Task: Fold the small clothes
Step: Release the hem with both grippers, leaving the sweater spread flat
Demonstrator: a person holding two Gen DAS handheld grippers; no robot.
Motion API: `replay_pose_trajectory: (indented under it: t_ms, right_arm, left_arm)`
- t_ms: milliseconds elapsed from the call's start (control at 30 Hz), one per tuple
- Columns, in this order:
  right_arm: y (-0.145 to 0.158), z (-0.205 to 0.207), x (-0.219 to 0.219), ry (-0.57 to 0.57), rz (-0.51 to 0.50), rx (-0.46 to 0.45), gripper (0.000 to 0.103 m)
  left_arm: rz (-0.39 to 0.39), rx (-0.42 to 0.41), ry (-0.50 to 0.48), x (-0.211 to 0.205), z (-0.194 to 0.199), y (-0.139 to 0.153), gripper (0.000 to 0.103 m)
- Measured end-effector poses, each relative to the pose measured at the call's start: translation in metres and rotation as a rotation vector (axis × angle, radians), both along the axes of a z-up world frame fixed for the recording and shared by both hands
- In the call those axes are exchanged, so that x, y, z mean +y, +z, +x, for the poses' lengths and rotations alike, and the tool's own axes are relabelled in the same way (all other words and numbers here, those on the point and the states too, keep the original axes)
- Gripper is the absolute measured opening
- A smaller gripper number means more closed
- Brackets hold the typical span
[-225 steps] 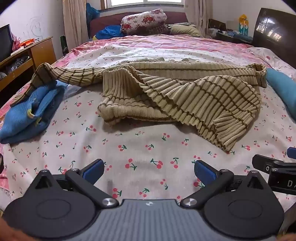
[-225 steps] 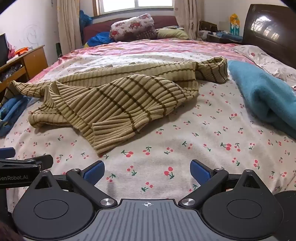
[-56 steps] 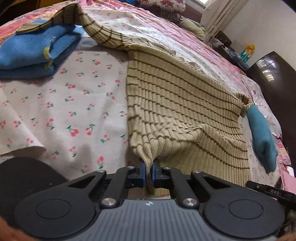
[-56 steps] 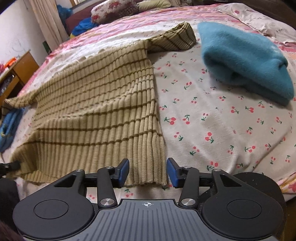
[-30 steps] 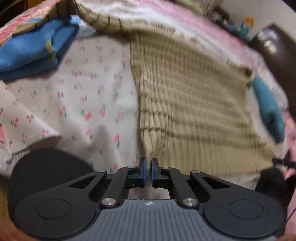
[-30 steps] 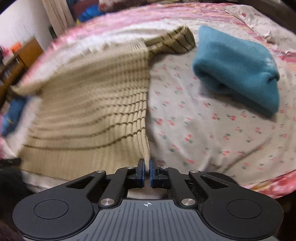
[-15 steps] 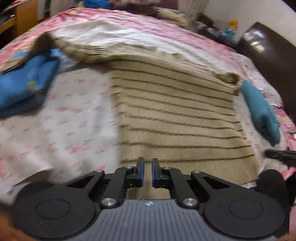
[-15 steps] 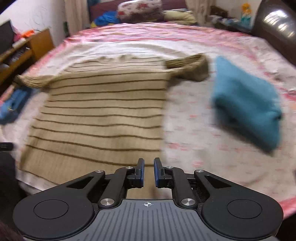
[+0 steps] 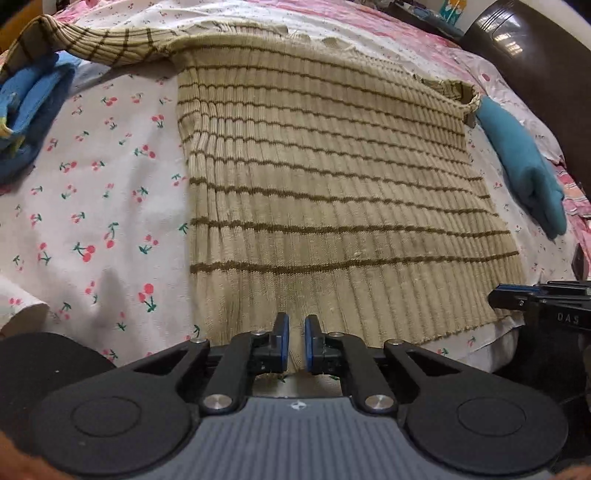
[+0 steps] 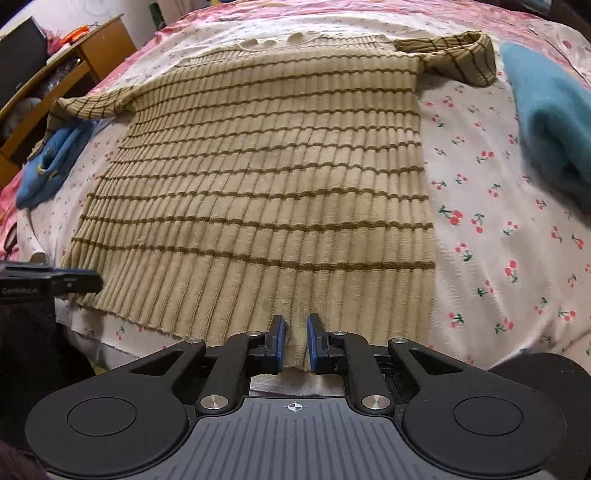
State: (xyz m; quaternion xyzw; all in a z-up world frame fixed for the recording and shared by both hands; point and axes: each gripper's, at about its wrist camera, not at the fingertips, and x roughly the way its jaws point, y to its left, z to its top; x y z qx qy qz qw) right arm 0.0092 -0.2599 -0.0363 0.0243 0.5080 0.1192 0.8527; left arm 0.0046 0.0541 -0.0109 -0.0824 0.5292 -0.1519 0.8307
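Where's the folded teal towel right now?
In the right wrist view the teal towel lies on the cherry-print bedsheet at the right edge, just right of the striped sweater and beside its bunched sleeve.

- Bed sheet (image 9: 92, 206), white with a red cherry print, covering the bed.
- Pink floral quilt (image 10: 229, 18), at the far side of the bed.
- Folded blue garment (image 9: 26, 110), at the sheet's left edge.
- Folded teal fleece item (image 10: 554, 122), on the sheet's right side.
- Dark wooden headboard (image 9: 535, 59), far right.
- Wooden desk (image 10: 74, 70), left of the bed.
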Motion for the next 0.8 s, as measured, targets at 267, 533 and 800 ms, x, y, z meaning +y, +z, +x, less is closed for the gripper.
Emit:
replay_pose_trajectory:
  t_ms: [267,533,800]
  right_arm:
    - [0.013,0.014,0.020,0.026,0.011,-0.091,0.017]
    - [-0.003,0.014,0.031,0.071,-0.039,-0.070,0.017]
    - [0.004,0.008,0.026,0.065,-0.022,-0.090,0.017]
  left_arm:
    - [-0.006,-0.129,-0.013,-0.016,0.018,0.020,0.017]
    - [0.026,-0.047,-0.046,-0.023,0.011,-0.009,0.019]
    - [0.036,-0.069,-0.019,-0.020,0.004,0.004,0.019]
